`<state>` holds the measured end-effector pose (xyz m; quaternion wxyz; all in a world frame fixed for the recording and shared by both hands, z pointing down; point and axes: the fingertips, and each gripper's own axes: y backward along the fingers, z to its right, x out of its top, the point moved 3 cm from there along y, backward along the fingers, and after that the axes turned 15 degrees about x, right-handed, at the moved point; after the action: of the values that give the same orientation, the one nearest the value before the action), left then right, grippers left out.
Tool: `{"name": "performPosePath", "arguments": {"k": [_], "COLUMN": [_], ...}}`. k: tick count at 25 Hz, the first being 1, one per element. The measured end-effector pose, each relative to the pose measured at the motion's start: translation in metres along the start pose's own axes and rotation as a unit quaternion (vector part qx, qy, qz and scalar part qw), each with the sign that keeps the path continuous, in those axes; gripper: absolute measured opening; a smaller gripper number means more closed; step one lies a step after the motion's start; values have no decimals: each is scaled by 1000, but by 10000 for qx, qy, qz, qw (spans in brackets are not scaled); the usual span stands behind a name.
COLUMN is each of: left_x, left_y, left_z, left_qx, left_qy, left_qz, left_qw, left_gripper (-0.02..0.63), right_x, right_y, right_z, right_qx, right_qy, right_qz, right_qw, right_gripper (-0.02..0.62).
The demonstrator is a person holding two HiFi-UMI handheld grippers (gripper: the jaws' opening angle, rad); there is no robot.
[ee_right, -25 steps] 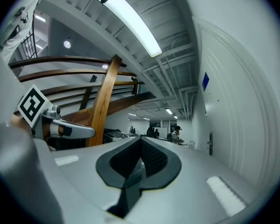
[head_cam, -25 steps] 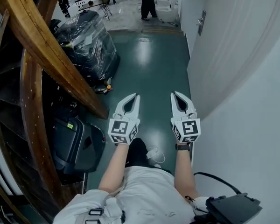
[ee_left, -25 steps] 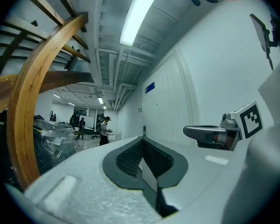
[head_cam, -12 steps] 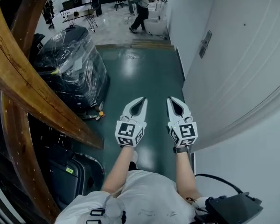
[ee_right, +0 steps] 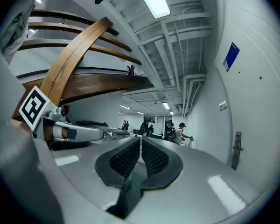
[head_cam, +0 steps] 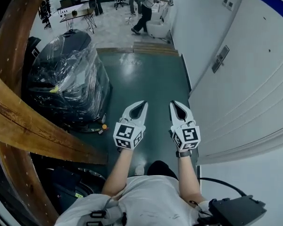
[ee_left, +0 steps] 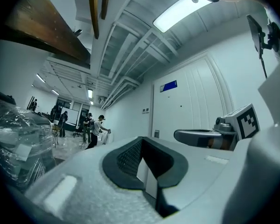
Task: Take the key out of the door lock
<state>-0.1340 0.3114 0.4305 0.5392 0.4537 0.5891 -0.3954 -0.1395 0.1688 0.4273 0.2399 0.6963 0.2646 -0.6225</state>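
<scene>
Vs a second ago I've come forward along the green floor (head_cam: 148,76): the door handle with its lock (head_cam: 220,59) on the white door (head_cam: 247,86) sits closer, ahead on my right, and the plastic-wrapped load (head_cam: 68,81) is now alongside on my left. Key too small to make out. Left gripper (head_cam: 142,103) has its jaws closed and empty. Right gripper (head_cam: 174,103) has its jaws nearly together, just been easing open a crack, nothing between them. Both still level, side by side, well short of the handle
</scene>
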Motion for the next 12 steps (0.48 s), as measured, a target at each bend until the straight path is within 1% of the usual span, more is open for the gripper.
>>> {"name": "performPosePath", "arguments": {"k": [3,6,9,12], "left_x": [-7,-10,-13,-22], "left_y": [-26,-50,-81,-123], "left_z": [-9,-21,-39,-57], "left_qx": [-21,-18,86,223], "left_qy": [-52,-99,-117,-159], "left_qz": [-116,-129,-87,-186], "left_qw": [9999,9999,9999,9995], "left_gripper": [3,3,3,3], "right_x": [-3,-10,-22,-34], "right_y": [-22,-48,-82,-120], "right_z": [20,40,65,96], "right_qx": [8,-16,35,165], "right_qy": [-60,-93,-173,-249], "right_qz": [2,-6,61,105], "right_qw": [10000,10000,9998,9995], "right_gripper": [10,6,6,6]}}
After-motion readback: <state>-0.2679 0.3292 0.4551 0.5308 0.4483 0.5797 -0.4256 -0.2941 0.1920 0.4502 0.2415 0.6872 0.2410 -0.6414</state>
